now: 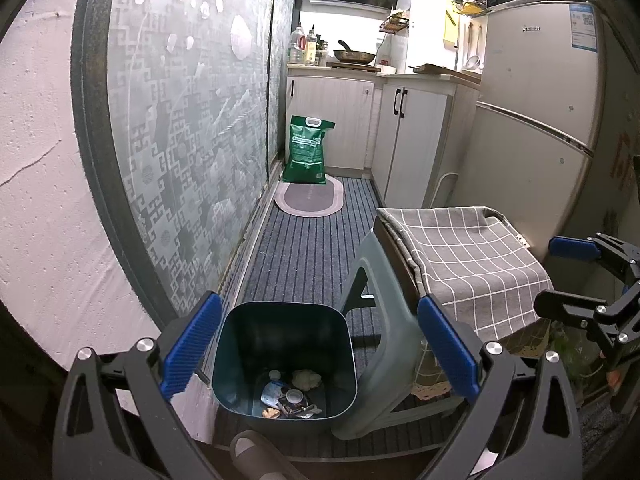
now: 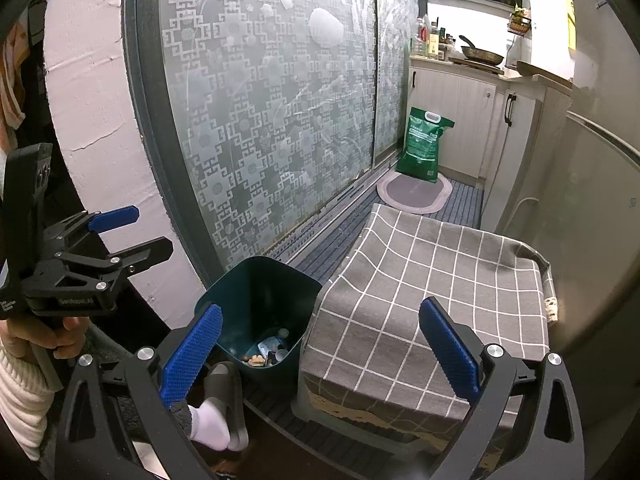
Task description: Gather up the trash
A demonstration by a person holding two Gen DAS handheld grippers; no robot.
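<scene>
A dark teal trash bin [image 1: 244, 344] stands on the floor beside the sliding glass door; it also shows in the right wrist view [image 2: 240, 292]. Several bits of trash [image 1: 290, 396] lie on its bottom: wrappers, a cap, a crumpled tissue; they also show in the right wrist view [image 2: 266, 350]. My left gripper [image 1: 318, 356] is open and empty, hovering above the bin. My right gripper [image 2: 320, 354] is open and empty, above the edge of the grey checked cloth [image 2: 432, 300]. Each gripper shows in the other's view, the right one [image 1: 576, 276] and the left one [image 2: 132, 232].
The checked cloth [image 1: 472, 264] covers a low table by the fridge [image 1: 536, 120]. A grey plastic stool [image 1: 380, 312] stands between bin and table. My slippered foot [image 2: 224, 408] is near the bin. A green sack [image 1: 308, 150] and an oval mat [image 1: 310, 198] lie further along the striped floor.
</scene>
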